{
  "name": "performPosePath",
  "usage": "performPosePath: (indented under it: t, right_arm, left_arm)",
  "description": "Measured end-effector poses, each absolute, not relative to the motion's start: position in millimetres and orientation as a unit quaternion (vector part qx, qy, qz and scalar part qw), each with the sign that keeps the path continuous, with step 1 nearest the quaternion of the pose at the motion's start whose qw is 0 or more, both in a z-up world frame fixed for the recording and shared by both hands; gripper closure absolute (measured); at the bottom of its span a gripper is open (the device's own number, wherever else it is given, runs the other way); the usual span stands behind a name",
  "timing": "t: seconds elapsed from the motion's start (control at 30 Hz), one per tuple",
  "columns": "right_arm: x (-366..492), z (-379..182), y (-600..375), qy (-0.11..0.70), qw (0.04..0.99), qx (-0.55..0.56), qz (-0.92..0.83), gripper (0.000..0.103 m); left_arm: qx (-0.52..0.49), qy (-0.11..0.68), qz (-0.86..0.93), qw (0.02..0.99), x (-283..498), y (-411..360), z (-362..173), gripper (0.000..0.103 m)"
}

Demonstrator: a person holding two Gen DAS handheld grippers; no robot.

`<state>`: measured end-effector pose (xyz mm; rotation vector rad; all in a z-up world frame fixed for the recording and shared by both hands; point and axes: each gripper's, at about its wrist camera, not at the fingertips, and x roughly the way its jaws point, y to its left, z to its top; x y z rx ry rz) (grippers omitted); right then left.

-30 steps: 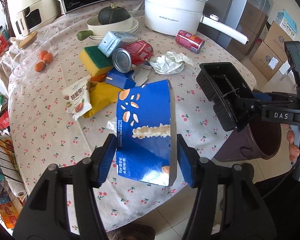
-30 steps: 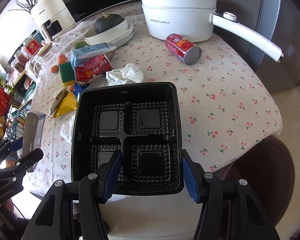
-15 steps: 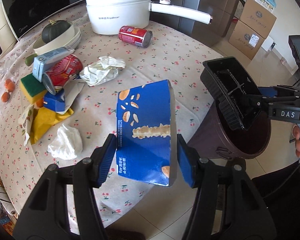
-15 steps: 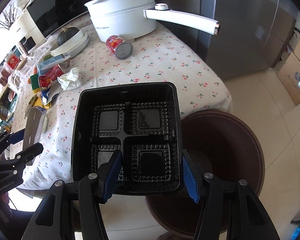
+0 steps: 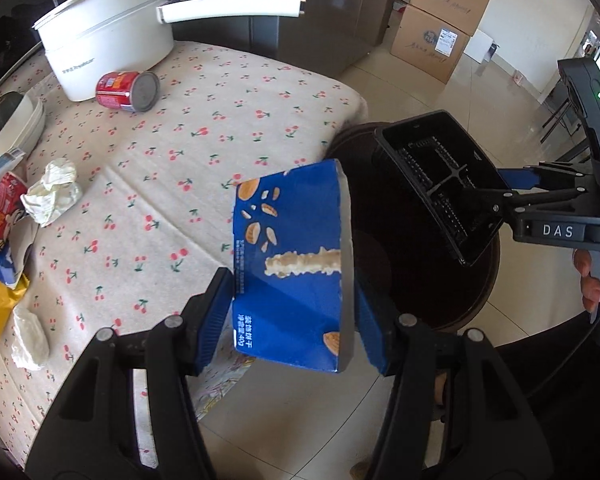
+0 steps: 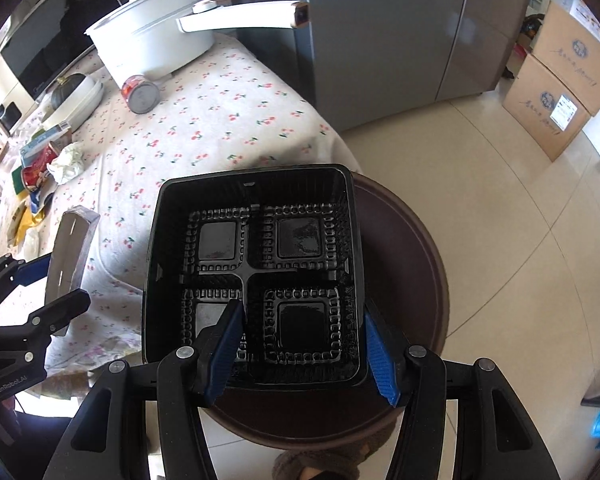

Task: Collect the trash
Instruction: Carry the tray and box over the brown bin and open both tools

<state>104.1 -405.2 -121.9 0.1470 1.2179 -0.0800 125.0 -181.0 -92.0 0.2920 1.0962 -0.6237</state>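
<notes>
My left gripper [image 5: 294, 320] is shut on a blue snack box [image 5: 292, 256], held off the table's edge, beside the brown trash bin [image 5: 480, 300]. My right gripper [image 6: 304, 344] is shut on a black plastic food tray [image 6: 256, 272], held over the bin's opening [image 6: 404, 280]. In the left wrist view the tray [image 5: 436, 184] tilts above the bin. In the right wrist view the box [image 6: 70, 252] shows edge-on at the left. On the table lie a red can [image 5: 128, 90], crumpled paper [image 5: 54, 190] and more wrappers [image 5: 0, 296].
A white pot with a long handle [image 5: 112, 44] stands at the table's back, next to a bowl with a squash [image 5: 4, 120]. Cardboard boxes [image 5: 440, 20] are stacked on the tiled floor beyond. A steel fridge [image 6: 380, 32] stands behind the table.
Both grippers have swung right, off the table toward the bin, carrying their loads. The tray now hangs over the bin's opening; the box has reached the table's edge.
</notes>
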Motion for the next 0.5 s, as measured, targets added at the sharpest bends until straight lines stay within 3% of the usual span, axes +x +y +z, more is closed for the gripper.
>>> performPosePath:
  t: [0.37, 0.43, 0.47, 0.5]
  right_arm:
    - [77.3, -131.4, -453.1, 0.579, 0.808, 0.086, -0.069, 0.044]
    - [74.4, -132.1, -456.8, 0.58, 0.807, 0.088, -0.071, 0.044]
    - [72.3, -131.8, -457.7, 0.58, 0.806, 0.089, -0.073, 0.044]
    - [71.9, -132.0, -458.4, 0.581, 0.806, 0.09, -0.073, 0.044]
  left_arm:
    - [0.139, 0.515, -0.348, 0.771, 119.0, -237.5, -113.2, 0.041]
    - [0.14, 0.521, -0.347, 0.767, 120.2, -239.9, -114.8, 0.031]
    - [0.142, 0.519, -0.34, 0.771, 120.7, -238.2, -114.5, 0.018]
    - [0.145, 0.515, -0.332, 0.776, 120.8, -236.2, -113.2, 0.015]
